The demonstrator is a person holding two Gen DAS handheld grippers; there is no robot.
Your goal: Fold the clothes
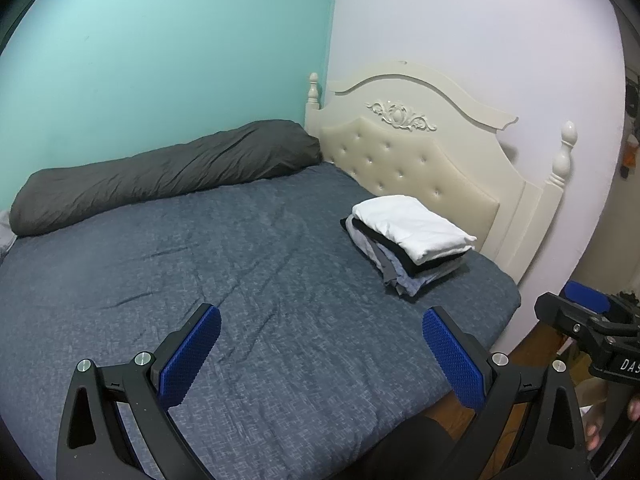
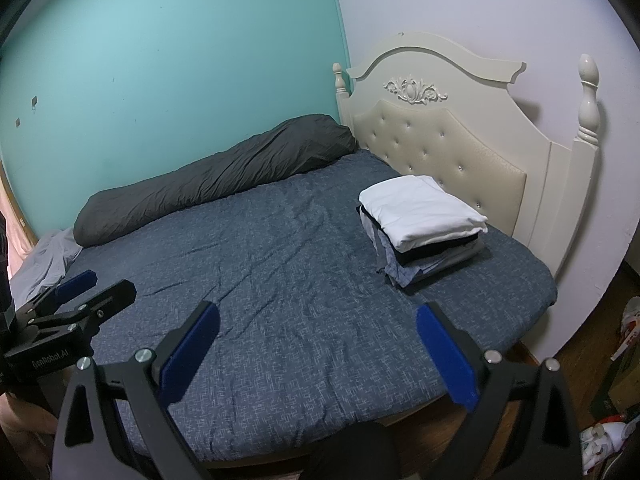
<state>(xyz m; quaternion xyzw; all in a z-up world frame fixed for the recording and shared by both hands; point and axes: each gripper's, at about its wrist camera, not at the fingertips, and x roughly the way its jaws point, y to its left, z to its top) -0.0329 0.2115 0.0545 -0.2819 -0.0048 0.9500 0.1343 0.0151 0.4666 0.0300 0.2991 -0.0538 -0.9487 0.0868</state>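
I am holding my left gripper (image 1: 321, 354) and right gripper (image 2: 318, 354) spread wide and empty above the bed (image 1: 224, 264). The folded clothes stack (image 1: 408, 240) is lying near the headboard (image 1: 416, 152), its long side running diagonally beside it.

The bed (image 1: 240, 280) wears a slate-blue cover flecked with a fine pale crosshatch. Along the turquoise wall (image 1: 160, 60) lies a charcoal-grey long pillow (image 1: 168, 176); the other wall (image 1: 480, 32) is pale lilac-white. The headboard (image 1: 412, 152) is cream, with a tufted beige panel. The stack of folded clothes (image 1: 412, 244) is white on top, then black, grey and light blue (the lowest layers look faintly patterned). Both tongs, left (image 1: 320, 354) and right (image 2: 316, 352), are black with blue pads.
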